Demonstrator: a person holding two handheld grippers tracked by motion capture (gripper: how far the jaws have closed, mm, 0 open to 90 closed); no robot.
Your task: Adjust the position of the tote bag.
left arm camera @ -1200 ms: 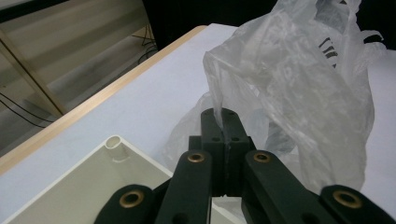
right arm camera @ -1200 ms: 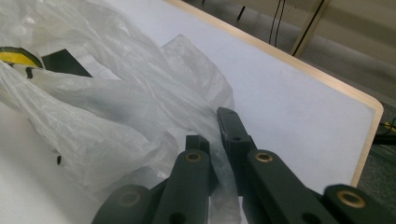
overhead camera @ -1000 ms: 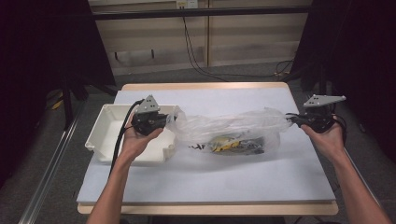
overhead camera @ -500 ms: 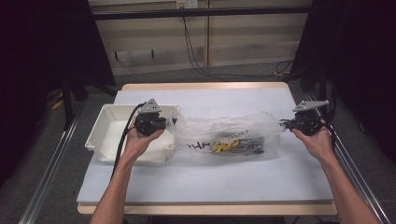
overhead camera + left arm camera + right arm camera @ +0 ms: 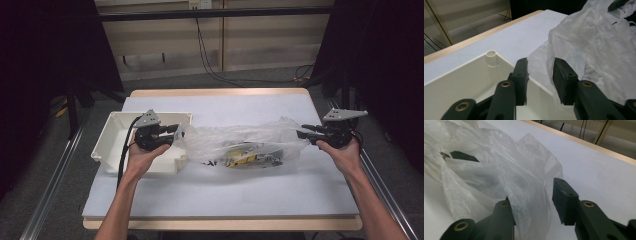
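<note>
A clear plastic bag (image 5: 240, 137) lies across the middle of the white table (image 5: 225, 195), with yellow and black items (image 5: 245, 156) inside it. My left gripper (image 5: 175, 131) is at the bag's left end, over the white tray (image 5: 112, 142). Its jaws have just been opening and now stand apart, with the bag's edge (image 5: 549, 60) loose in the gap of the left gripper (image 5: 540, 75). My right gripper (image 5: 300, 135) is at the bag's right end. Its jaws have just been opening too. In the right gripper view, film (image 5: 486, 170) drapes over one jaw of the right gripper (image 5: 534, 195), unpinched.
The tray (image 5: 461, 82) is empty where I see it, and its near corner lies under my left jaws. Bare table (image 5: 599, 165) lies to the right of the bag and toward the front edge. Dark floor and metal rails flank the table.
The bag hung stretched taut between both grippers; now it has sagged onto the table. Both pairs of jaws have gone from shut on the film to apart. The left hand sank slightly.
</note>
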